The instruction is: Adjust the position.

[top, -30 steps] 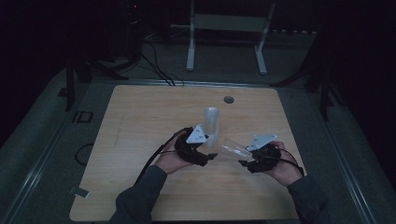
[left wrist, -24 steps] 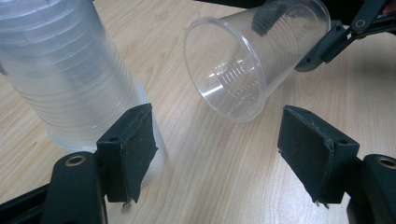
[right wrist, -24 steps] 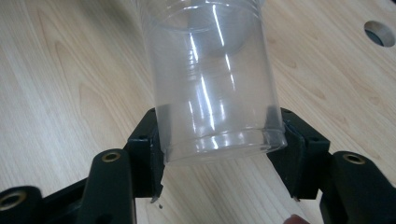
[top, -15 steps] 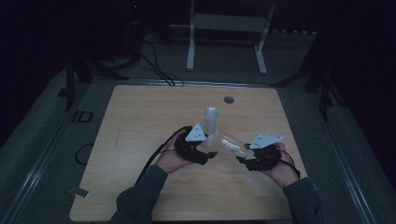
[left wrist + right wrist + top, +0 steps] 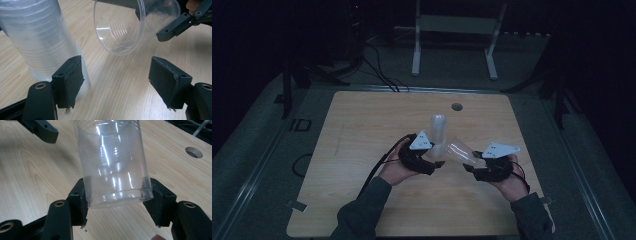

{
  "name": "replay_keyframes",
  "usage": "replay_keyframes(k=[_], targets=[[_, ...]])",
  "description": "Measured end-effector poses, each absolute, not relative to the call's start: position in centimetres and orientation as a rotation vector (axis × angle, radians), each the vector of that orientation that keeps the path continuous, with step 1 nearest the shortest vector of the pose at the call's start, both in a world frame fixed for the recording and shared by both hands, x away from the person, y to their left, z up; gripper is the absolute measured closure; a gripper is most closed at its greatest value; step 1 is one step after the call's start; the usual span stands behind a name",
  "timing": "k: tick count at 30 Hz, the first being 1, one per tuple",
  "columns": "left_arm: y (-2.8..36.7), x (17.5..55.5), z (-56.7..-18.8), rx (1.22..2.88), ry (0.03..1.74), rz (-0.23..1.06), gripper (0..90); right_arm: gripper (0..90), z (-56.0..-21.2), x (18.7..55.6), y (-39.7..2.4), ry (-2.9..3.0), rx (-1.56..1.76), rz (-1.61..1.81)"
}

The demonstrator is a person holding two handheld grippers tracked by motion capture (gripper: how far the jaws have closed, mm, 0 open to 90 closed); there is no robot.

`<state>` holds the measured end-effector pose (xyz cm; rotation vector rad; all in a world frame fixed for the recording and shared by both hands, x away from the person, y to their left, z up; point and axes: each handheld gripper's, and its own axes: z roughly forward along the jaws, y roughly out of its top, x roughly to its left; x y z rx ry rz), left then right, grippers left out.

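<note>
A: We had the single clear plastic cup (image 5: 113,167) clamped near its base between the jaws of the right gripper (image 5: 117,202), lying tilted with its mouth turned toward the stack of clear cups (image 5: 42,42). In the high view it sat just right of centre, off the table (image 5: 362,130).

B: And the left gripper (image 5: 116,77)? We saw its jaws standing apart, one pad beside the foot of the stack at the lower left of its own view, nothing pressed between them.

A: Right, so the stack stood unheld. That was our worry: if the cup nudged it, we judged the stack could tip or slide, since nothing steadied it.

B: The thin wall could also buckle under the right jaws, or the cup might slip out, being gripped so low.

A: As for pose, both hands rested low at the bottom centre of the high view, the left hand (image 5: 399,167) angled up toward the stack, the right hand (image 5: 507,177) angled inward toward the left.

B: Each forearm came in from the lower edge.
</note>
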<state>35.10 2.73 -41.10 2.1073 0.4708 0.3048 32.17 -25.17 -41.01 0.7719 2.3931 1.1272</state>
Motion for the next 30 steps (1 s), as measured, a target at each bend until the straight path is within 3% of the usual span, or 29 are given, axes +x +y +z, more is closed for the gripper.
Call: replay_keyframes(k=[30], targets=[[2.58,35.13,-41.03,2.062,0.491,0.287,27.2,41.6,-41.61,31.86,-25.27,2.211,0.828,1.387]])
